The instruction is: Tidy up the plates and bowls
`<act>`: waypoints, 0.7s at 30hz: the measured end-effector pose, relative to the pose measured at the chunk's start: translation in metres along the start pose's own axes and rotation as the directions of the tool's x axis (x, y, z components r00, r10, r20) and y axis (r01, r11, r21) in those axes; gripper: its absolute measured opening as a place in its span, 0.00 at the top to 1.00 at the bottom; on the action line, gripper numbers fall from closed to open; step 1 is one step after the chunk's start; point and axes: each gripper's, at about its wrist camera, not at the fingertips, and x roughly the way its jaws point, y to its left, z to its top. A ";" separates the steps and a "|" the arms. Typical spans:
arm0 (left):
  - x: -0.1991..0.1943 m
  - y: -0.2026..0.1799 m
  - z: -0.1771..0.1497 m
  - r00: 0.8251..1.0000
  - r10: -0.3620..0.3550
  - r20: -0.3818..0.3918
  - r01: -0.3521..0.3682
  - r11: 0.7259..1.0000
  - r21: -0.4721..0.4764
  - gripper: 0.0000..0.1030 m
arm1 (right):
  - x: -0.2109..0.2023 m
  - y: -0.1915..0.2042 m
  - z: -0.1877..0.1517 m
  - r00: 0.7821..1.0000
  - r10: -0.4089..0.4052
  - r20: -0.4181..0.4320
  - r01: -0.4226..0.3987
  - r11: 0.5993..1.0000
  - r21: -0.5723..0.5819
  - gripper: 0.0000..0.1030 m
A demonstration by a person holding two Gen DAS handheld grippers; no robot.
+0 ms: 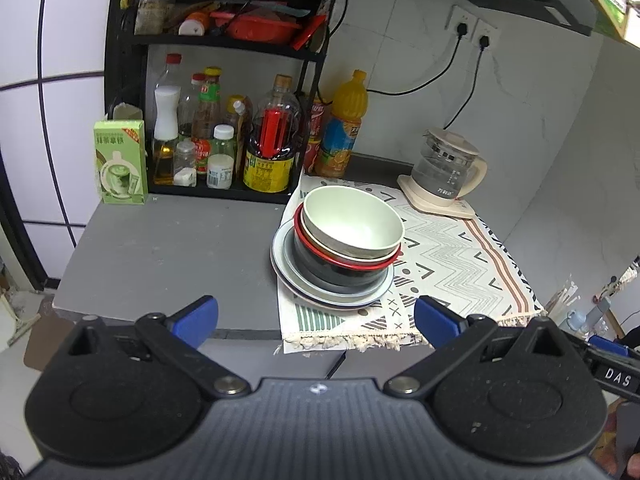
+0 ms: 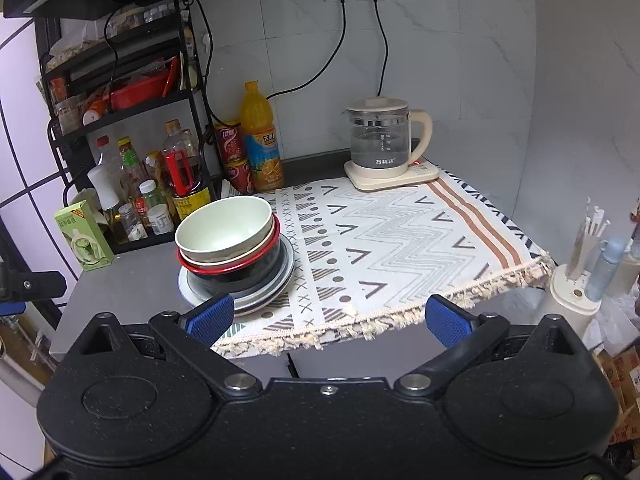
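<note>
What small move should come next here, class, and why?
Probably bring the left gripper forward to the green bowl. It tops the stack on the plates, both grippers are open and empty, short of the counter, and the left faces the stack squarely.

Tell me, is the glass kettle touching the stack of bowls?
Apart. The right wrist view shows bare patterned cloth between glass kettle and stack of bowls.

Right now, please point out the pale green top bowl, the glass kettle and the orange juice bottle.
Pale green top bowl [image 1: 352,222], left wrist view, inner wall.
Glass kettle with cream handle [image 2: 379,145], right wrist view, glass body.
Orange juice bottle [image 2: 260,136], right wrist view, upper body.
</note>
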 end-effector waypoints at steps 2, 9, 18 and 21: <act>-0.007 -0.004 -0.004 1.000 0.000 0.013 0.000 1.000 0.020 0.00 | -0.008 -0.001 -0.003 1.000 -0.001 0.008 0.001 1.000 -0.007 0.00; -0.028 -0.014 -0.017 0.999 0.002 0.050 -0.005 0.998 0.060 0.00 | -0.032 -0.003 -0.011 0.999 0.006 0.046 -0.004 0.999 -0.039 0.00; -0.046 -0.021 -0.030 0.997 0.009 0.077 -0.017 0.994 0.107 0.00 | -0.046 -0.005 -0.019 0.997 0.023 0.070 -0.019 0.998 -0.053 0.00; -0.048 -0.022 -0.033 0.998 0.009 0.070 -0.017 0.993 0.113 0.00 | -0.047 -0.006 -0.020 0.997 0.025 0.071 -0.022 0.999 -0.050 0.00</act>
